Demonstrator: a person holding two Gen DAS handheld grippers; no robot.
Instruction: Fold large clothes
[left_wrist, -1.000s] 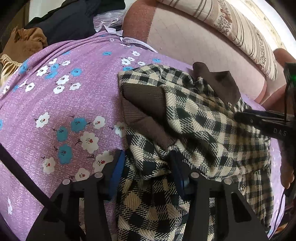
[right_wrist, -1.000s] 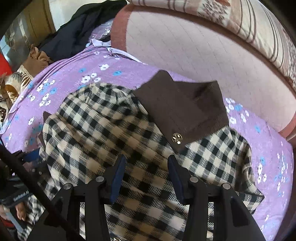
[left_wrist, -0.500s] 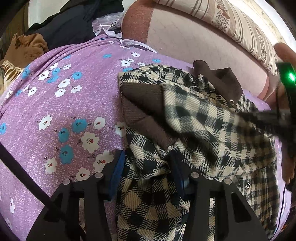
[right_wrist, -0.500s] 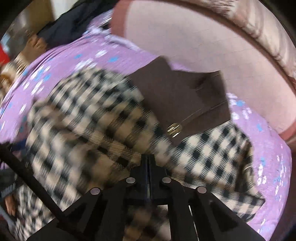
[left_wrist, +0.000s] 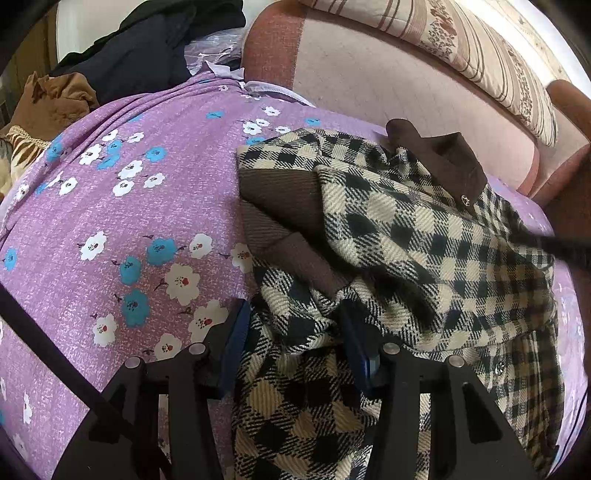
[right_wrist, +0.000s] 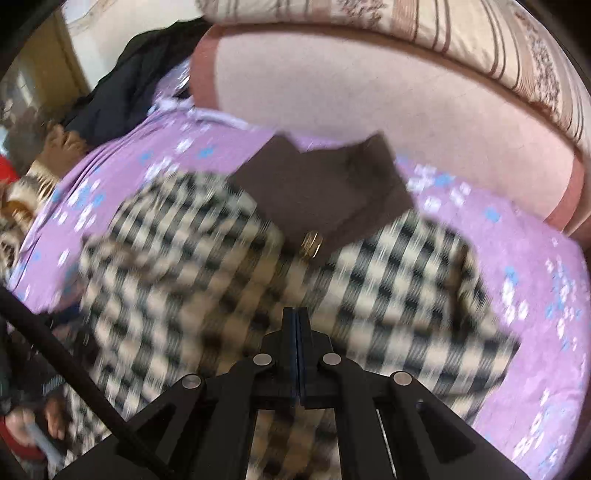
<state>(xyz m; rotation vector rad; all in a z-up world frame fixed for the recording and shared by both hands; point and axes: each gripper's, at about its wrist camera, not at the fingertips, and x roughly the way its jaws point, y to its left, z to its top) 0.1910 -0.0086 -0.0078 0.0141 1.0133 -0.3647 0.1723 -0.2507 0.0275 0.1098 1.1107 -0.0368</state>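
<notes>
Crumpled checked jacket (left_wrist: 424, 236), collar toward headboard; left gripper (left_wrist: 291, 339) apart, right gripper (right_wrist: 297, 317) together.

Both wrist cameras look closely down along their tongs toward the sofa back (left_wrist: 388, 74), sharing the checked coat (left_wrist: 424, 236) on purple bedding (left_wrist: 140, 206).

Checked jacket (left_wrist: 424, 240) on purple floral bedsheet (left_wrist: 129, 229)
</notes>
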